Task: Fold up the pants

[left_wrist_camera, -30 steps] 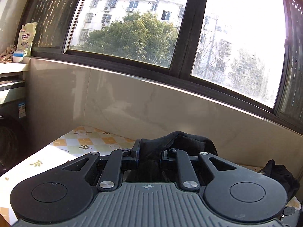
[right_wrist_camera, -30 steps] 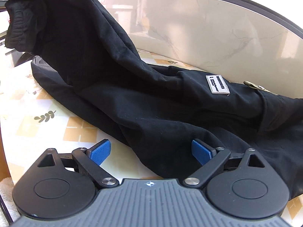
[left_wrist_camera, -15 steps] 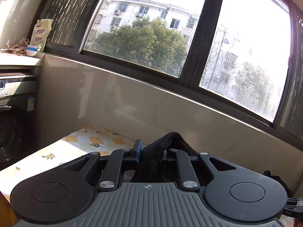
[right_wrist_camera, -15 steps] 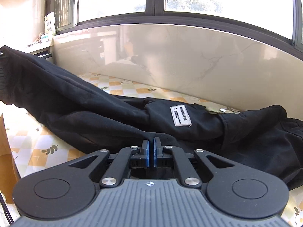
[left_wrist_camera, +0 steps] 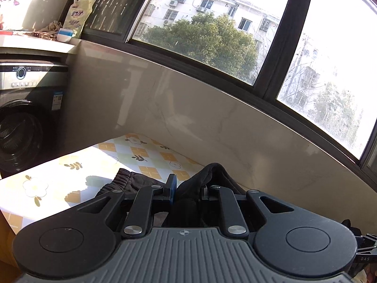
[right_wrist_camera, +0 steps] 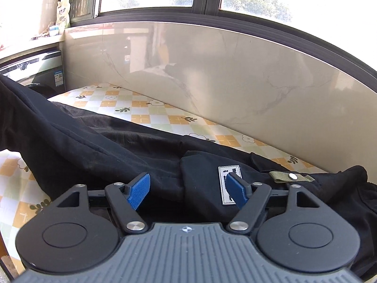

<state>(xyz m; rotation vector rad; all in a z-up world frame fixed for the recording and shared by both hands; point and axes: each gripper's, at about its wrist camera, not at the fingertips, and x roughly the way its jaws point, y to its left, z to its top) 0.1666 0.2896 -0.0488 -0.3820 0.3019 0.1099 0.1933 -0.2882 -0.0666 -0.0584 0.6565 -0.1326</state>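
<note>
Black pants [right_wrist_camera: 99, 146] lie stretched across a table with a checked flower cloth [right_wrist_camera: 146, 110]; a white label [right_wrist_camera: 228, 186] and an olive snap tab [right_wrist_camera: 289, 176] mark the waist end at the right. My right gripper [right_wrist_camera: 188, 189] hovers just above the pants by the label, its jaws opening, blue pads [right_wrist_camera: 139, 188] wide apart with nothing gripped. In the left wrist view my left gripper [left_wrist_camera: 187, 189] is shut on a bunched fold of the black pants [left_wrist_camera: 209, 172], held a little above the table; a ribbed cuff [left_wrist_camera: 124, 179] lies below it.
A marble-look wall panel [right_wrist_camera: 235, 82] runs along the far side of the table under dark-framed windows [left_wrist_camera: 278, 47]. A washing machine [left_wrist_camera: 21, 108] stands left of the table. A detergent pouch [left_wrist_camera: 77, 14] sits on the sill above it.
My right gripper was open, snapped shut, and now stands open again, higher and nearer the label. My left gripper, still clamped on the fabric, has rolled and sunk, bringing the table and a cuff into view.
</note>
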